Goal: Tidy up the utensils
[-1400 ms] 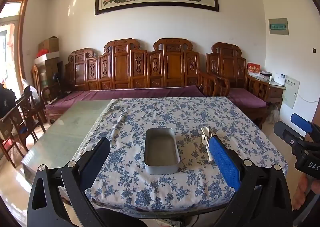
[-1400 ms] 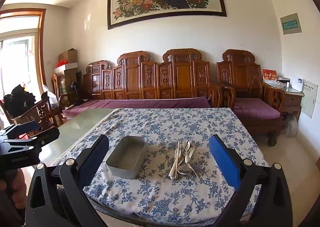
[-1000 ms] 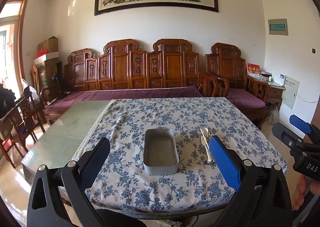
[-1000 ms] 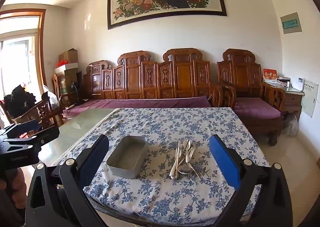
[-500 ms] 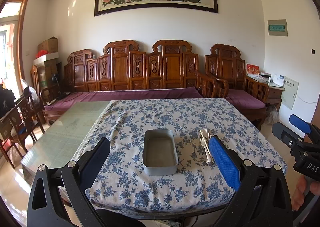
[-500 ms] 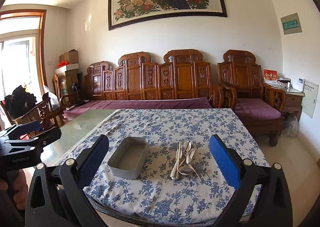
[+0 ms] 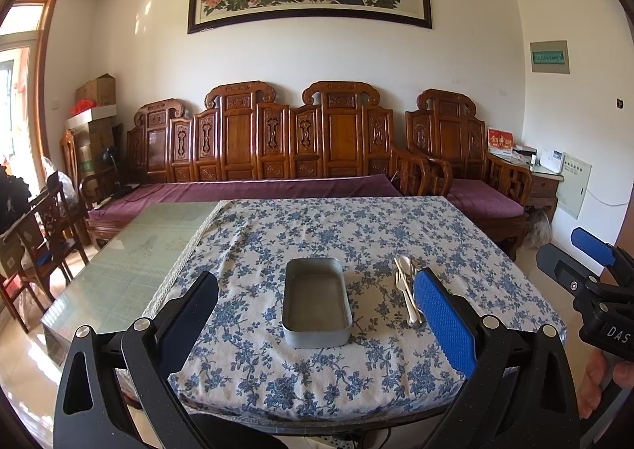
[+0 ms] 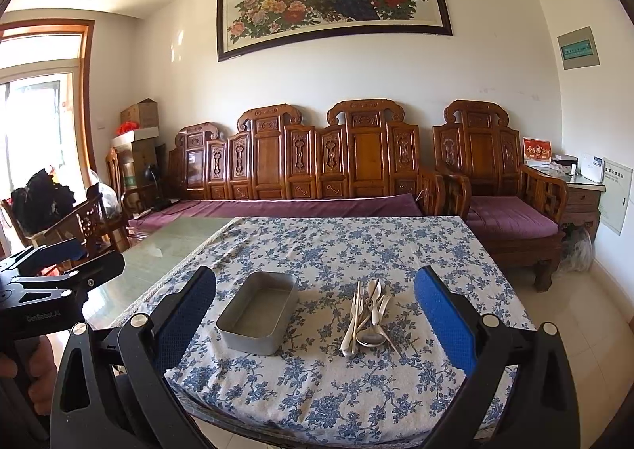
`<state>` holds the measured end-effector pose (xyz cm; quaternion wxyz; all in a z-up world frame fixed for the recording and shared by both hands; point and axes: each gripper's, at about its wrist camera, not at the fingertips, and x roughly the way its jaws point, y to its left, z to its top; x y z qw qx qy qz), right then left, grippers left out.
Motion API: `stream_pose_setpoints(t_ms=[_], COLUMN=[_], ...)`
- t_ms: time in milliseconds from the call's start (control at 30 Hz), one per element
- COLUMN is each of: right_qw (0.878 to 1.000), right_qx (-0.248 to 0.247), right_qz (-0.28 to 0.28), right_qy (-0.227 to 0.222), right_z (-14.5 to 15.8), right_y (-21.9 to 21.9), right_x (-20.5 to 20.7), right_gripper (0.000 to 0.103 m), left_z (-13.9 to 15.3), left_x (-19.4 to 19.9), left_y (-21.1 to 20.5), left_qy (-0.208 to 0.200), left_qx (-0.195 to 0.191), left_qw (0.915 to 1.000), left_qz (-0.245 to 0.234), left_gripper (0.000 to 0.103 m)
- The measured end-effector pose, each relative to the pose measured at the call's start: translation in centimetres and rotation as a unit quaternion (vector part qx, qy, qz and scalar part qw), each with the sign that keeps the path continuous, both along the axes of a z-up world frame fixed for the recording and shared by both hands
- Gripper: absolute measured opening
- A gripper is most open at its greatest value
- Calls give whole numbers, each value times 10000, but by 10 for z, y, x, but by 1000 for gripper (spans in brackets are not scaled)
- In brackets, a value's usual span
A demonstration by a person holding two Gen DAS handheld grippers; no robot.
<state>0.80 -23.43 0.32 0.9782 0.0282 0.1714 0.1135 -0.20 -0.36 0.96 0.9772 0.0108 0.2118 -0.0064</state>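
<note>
Metal tin [image 8: 257,312] is sitting empty on the table [image 8: 337,251], utensils [image 8: 366,314] lying heaped just beside it. Both tongs, left [image 7: 315,320] and right [image 8: 315,320], are hanging wide, holding nothing. Tangled, thin handles are risking multi-piece grabs or slips.

one empty grey rectangular metal tin [image 8: 257,313] lies ahead between the jaws, toward the left one. one heap of pale spoons and forks [image 8: 367,316] lies ahead toward the right jaw; the pieces overlap too much to count. two black grippers with blue pads: the left gripper [image 7: 315,308] and the right gripper [image 8: 315,308].
</note>
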Motion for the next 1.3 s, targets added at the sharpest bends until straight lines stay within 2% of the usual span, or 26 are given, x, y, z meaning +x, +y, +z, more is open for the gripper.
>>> stream_pose_setpoints(t_ms=[1300], right_qw=[10000], right_qx=[43], right_qz=[39], right_qy=[-39], right_z=[17], right_y=[8], right_x=[-10], right_gripper=[100], left_z=[5], left_x=[-6], left_y=[-1], left_qy=[-39], left_qx=[-7], left_qw=[10000], left_qz=[-19], left_gripper=[95])
